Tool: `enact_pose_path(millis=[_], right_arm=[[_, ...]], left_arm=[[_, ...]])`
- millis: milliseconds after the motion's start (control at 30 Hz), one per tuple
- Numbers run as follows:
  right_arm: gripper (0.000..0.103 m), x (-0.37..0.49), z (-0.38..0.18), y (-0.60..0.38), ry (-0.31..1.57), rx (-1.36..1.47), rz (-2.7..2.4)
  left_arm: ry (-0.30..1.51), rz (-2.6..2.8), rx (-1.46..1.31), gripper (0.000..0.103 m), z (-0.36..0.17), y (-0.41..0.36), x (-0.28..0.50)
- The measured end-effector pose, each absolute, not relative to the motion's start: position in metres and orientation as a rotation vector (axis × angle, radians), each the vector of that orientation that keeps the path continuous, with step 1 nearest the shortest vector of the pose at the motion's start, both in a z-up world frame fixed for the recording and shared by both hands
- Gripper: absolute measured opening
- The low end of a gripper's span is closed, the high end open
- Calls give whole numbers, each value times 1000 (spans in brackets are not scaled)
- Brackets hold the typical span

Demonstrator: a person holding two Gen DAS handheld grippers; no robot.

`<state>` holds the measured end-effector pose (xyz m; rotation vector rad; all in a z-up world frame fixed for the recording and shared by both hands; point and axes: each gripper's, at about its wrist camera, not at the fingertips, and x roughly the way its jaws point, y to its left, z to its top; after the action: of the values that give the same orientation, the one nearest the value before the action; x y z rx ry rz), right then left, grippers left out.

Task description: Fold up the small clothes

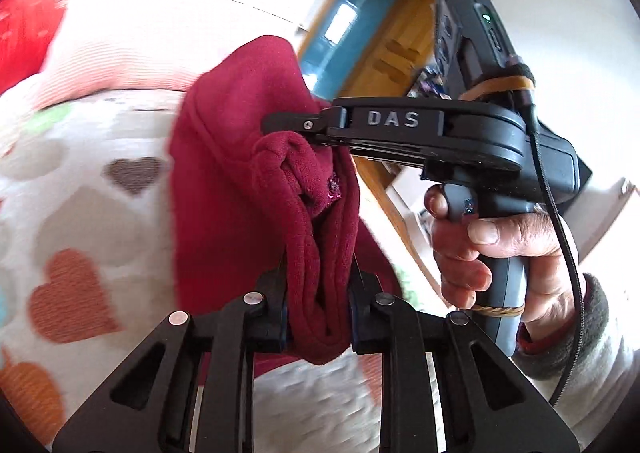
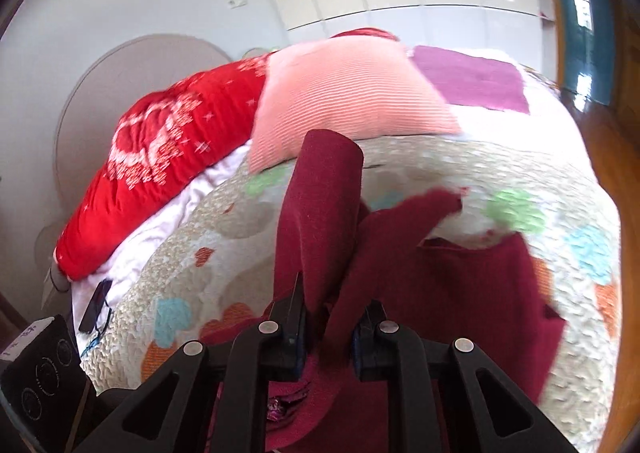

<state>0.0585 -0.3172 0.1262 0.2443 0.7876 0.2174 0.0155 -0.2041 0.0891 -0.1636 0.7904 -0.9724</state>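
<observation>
A small dark red garment (image 1: 240, 189) hangs bunched between both grippers above the bed. My left gripper (image 1: 316, 317) is shut on a thick fold of it. My right gripper (image 1: 296, 129), seen from the side in the left wrist view with "DAS" on it, is shut on another bunch of the same cloth just above. In the right wrist view my right gripper (image 2: 326, 337) is shut on a fold of the garment (image 2: 320, 213), and the rest (image 2: 460, 285) drapes onto the bed to the right.
The bed has a heart-print quilt (image 2: 440, 169). A pink striped pillow (image 2: 348, 93), a red pillow (image 2: 160, 173) and a purple cloth (image 2: 472, 77) lie at the head. A black device (image 2: 40, 373) is at the lower left. The wooden floor (image 2: 612, 173) is right.
</observation>
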Motion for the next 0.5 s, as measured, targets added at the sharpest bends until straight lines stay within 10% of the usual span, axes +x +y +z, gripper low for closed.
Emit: enact_pose_path(millis=[333,500], right_arm=[[15,35,45,-432,904,479,55],[53,7,64,-439,827,496,79]], left_arm=[[943,-986,31,20,46,-309,11],[873,-1009,24,65,79,-271,-1]])
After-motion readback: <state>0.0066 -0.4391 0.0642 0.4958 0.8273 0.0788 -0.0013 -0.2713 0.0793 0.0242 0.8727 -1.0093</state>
